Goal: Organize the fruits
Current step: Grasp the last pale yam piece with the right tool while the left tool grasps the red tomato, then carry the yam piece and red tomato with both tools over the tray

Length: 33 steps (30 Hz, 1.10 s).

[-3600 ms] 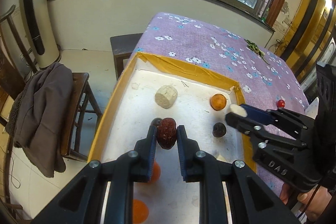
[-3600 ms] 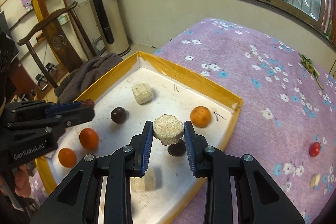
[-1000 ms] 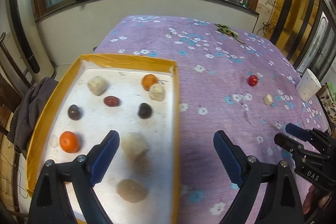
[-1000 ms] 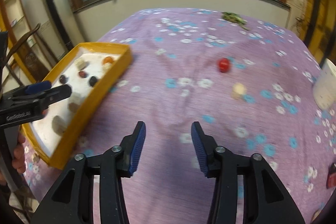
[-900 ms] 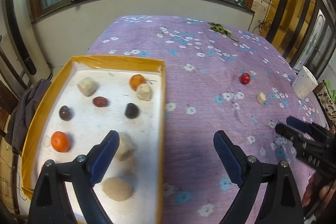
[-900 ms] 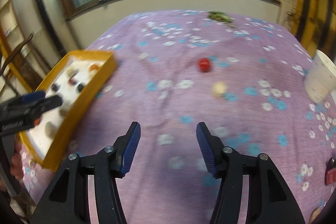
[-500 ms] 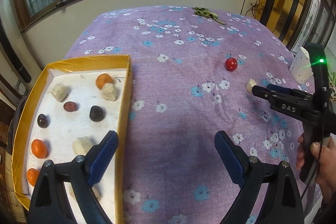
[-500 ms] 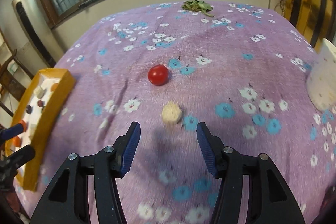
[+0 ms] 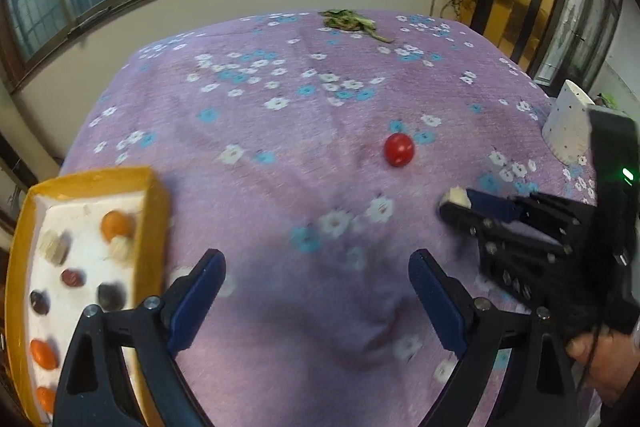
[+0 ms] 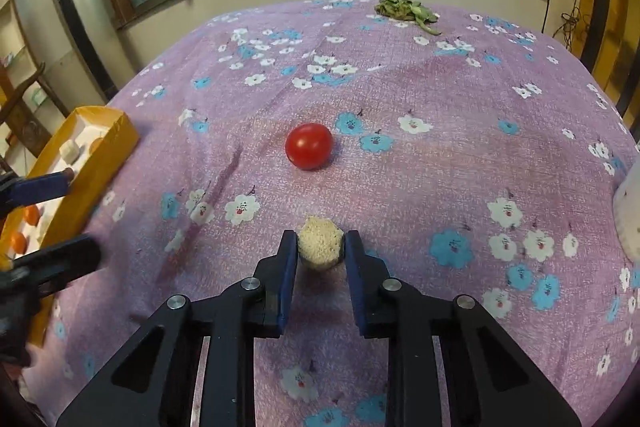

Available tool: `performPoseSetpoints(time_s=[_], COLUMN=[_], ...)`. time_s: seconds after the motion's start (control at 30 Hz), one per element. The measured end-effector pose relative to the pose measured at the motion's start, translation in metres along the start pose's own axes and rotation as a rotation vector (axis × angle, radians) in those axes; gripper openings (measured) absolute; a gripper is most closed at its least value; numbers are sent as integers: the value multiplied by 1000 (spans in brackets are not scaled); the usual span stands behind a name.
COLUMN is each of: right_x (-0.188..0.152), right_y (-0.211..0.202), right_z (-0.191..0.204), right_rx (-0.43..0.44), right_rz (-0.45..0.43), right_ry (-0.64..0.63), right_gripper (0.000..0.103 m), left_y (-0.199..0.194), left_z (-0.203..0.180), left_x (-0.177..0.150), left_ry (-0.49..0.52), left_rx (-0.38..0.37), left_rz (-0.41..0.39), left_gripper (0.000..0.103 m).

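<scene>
My right gripper [image 10: 321, 247] is shut on a beige rough fruit piece [image 10: 321, 242] that rests on the purple floral tablecloth [image 10: 440, 155]. It also shows in the left wrist view [image 9: 456, 195] at the right gripper's tip. A red cherry tomato [image 10: 308, 145] lies just beyond it, also seen in the left wrist view [image 9: 398, 149]. My left gripper [image 9: 316, 291] is wide open and empty above the cloth. The yellow tray [image 9: 154, 211] at the left holds several fruits: oranges, dark plums, a red date and beige pieces.
A white cup [image 9: 568, 127] stands at the right edge of the table. A pile of green leaves [image 10: 404, 9] lies at the far side. A tall air conditioner [image 10: 76, 11] and a wooden chair stand left of the table.
My right gripper moved forward and closed around the beige piece. My left gripper swung right, away from the tray, and stayed open.
</scene>
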State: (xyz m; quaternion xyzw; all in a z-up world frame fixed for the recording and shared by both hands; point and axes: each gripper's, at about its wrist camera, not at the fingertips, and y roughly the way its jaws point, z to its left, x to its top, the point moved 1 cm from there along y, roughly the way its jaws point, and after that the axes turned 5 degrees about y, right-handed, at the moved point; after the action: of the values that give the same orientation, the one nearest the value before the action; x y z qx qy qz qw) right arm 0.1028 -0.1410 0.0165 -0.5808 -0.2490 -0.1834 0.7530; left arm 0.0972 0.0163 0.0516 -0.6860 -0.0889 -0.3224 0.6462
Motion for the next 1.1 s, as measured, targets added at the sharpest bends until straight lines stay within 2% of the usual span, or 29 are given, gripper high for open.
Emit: performPoseSetpoints(time_s=[0.23, 0.3, 0.47, 0.5, 0.57, 0.6, 0.9, 1.1], right_x=[-19, -25, -30, -31, -32, -33, -37, -43], right_y=[-27, -30, -31, -32, -33, -33, -49, -66], right_z=[-24, -35, -58, -61, -64, -65, -61, -48], right_rx=[-28, -25, -7, -7, -9, -10, -33, -46], right_rz=[-22, -18, -8, -9, -12, -14, -36, -60], right_ry=[1, 28, 109, 117, 126, 132, 140, 130], right_gripper=[23, 23, 24, 24, 24, 24, 24, 23], left_y=[40, 52, 82, 87, 88, 89, 65, 34], left_z=[-35, -42, -52, -53, -55, -55, -49, -43], left_x=[41, 52, 63, 63, 64, 64, 42, 5], left_ry=[25, 18, -7, -12, 0, 8, 1, 6], left_rx=[-77, -97, -137, -145, -123, -128, -165, -186], left_rz=[8, 19, 84, 92, 66, 66, 35, 32], left_gripper=[92, 83, 50, 47, 34, 31, 31, 31])
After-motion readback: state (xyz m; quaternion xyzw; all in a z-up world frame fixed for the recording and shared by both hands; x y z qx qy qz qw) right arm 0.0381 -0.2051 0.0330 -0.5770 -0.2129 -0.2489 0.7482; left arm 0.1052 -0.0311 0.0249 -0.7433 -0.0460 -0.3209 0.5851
